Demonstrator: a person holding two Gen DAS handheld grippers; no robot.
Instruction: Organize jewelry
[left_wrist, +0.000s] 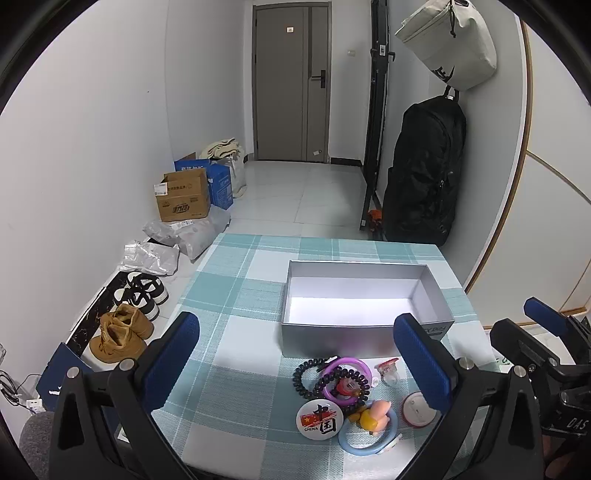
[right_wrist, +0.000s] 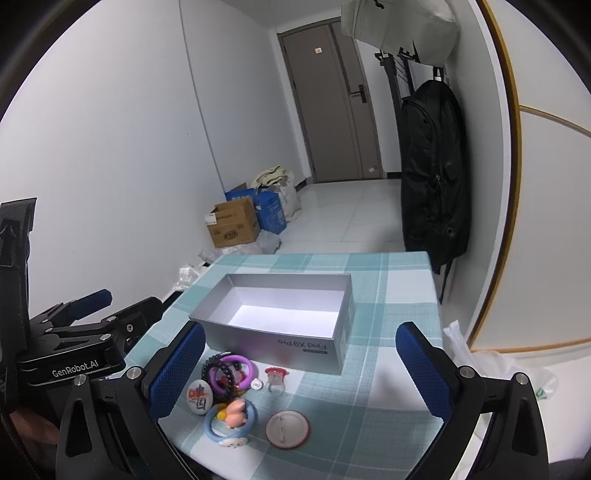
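Checked tablecloth; one box; two badges

1. I saw the open box sitting on the table, toward its far side.
2. The trinkets lay before the box: bead bracelet, China badge, clear ring.
3. The upturned badge lay rightmost, apart.

Left tongs spread wide, empty. Right tongs likewise, seemingly level, side by side.
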